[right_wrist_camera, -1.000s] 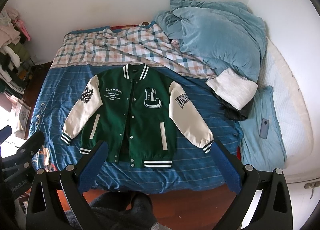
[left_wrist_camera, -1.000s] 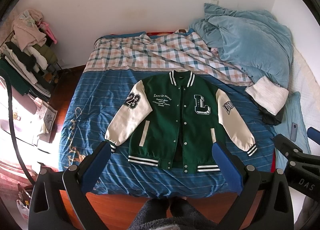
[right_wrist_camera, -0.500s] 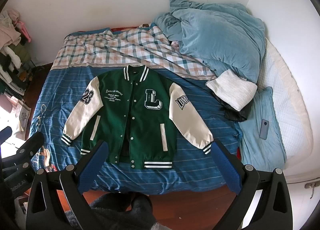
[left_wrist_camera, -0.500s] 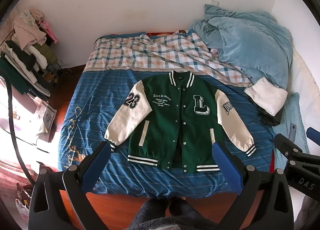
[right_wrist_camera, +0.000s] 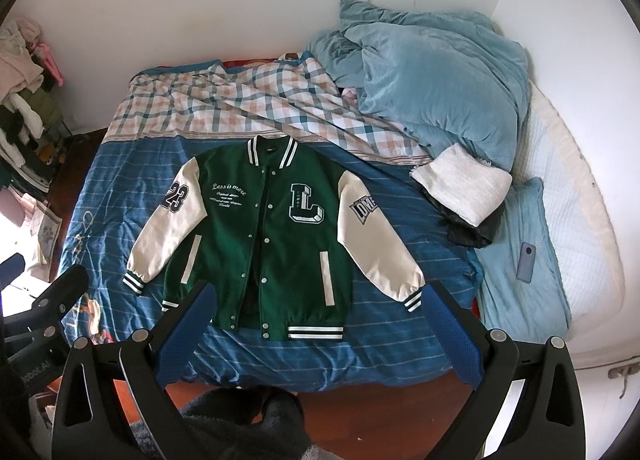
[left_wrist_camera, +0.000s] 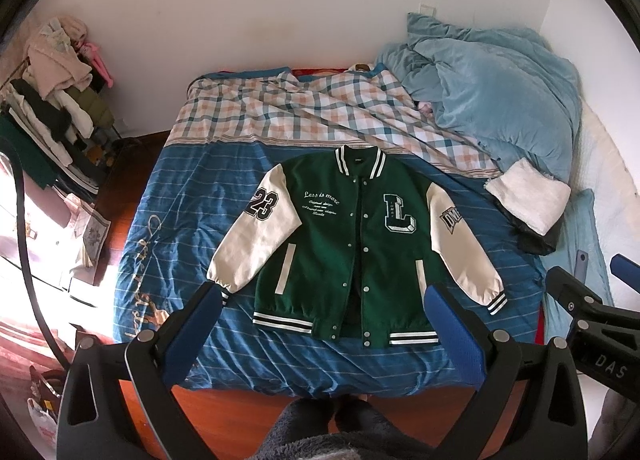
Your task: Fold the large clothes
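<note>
A green varsity jacket [left_wrist_camera: 352,244] with cream sleeves lies flat and face up on the blue striped bed cover [left_wrist_camera: 180,228], sleeves spread, collar away from me. It also shows in the right wrist view [right_wrist_camera: 276,244]. My left gripper [left_wrist_camera: 322,300] is open and empty, held high above the bed's near edge, with the jacket hem between its blue pads. My right gripper [right_wrist_camera: 320,296] is open and empty, held above the near edge on the jacket's right side. Each gripper shows at the edge of the other's view.
A plaid sheet [left_wrist_camera: 304,116] and a heaped light-blue duvet [left_wrist_camera: 496,100] fill the far end of the bed. A folded white and black bundle [right_wrist_camera: 464,196] and a phone [right_wrist_camera: 525,262] lie to the right. A clothes rack [left_wrist_camera: 48,108] stands at left. Wooden floor [left_wrist_camera: 256,404] lies below me.
Both grippers have shifted only slightly; the jacket sits marginally lower and nearer in both views. Nothing was grasped or released.
</note>
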Motion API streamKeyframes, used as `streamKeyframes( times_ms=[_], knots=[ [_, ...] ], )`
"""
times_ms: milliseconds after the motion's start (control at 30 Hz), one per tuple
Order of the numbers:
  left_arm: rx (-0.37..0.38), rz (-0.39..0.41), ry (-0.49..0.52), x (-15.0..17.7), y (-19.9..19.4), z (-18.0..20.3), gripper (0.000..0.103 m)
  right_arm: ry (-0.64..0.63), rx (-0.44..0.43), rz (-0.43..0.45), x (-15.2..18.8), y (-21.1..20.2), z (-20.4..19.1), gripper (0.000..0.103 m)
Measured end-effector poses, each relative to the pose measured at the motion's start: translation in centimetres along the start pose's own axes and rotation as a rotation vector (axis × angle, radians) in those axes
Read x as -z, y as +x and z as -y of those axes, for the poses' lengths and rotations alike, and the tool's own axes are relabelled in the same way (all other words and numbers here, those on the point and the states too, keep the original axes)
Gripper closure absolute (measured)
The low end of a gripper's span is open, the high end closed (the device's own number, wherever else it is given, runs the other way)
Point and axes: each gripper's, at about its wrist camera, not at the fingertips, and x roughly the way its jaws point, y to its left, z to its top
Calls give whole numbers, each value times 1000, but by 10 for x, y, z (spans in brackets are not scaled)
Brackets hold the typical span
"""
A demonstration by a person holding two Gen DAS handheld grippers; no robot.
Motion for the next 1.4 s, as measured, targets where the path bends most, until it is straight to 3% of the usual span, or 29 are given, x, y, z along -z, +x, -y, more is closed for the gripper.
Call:
streamKeyframes(
  times_ms=[133, 267, 467, 500, 533, 600, 633, 733, 1000, 1100, 1200, 1300, 1400],
  knots=[
    [7, -4, 10, -4, 1, 3, 0, 16, -3, -2, -2, -2, 1, 0],
    [-25, 47, 40, -22, 21, 12, 0, 112, -72, 16, -15, 7, 16, 0],
    [-149, 139, 95, -32, 94, 28, 0, 395, -79, -10, -5, 89, 80, 1],
    [-158, 132, 94, -31, 109, 29, 0, 434, -71, -26, -2, 104, 92, 9],
    [-164, 121, 91, -32, 126, 32, 0, 486, -76, -53, 5, 128, 108, 23],
    [-180, 81, 80, -35, 165, 37, 0, 581, -86, -109, 18, 180, 138, 39],
    [-190, 64, 72, -36, 185, 40, 0, 626, -90, -127, 31, 204, 151, 40],
    [-245, -9, 51, -26, 251, 43, 0, 819, -109, -166, 58, 290, 202, 40],
    [-393, -196, 18, 7, 402, 46, 0, 1309, -136, -229, 209, 521, 313, 29],
    [-422, -263, -10, 23, 451, 37, 0, 1417, -124, -228, 238, 587, 331, 26],
    [-454, -301, -28, 34, 495, 30, 0, 1531, -171, -162, 267, 652, 341, 25],
    [-484, -303, -40, 32, 528, 20, 0, 1628, -134, -66, 280, 676, 337, 25],
    [-493, -277, -65, 25, 546, 3, 0, 1637, -47, 37, 276, 674, 323, 82]
  ],
)
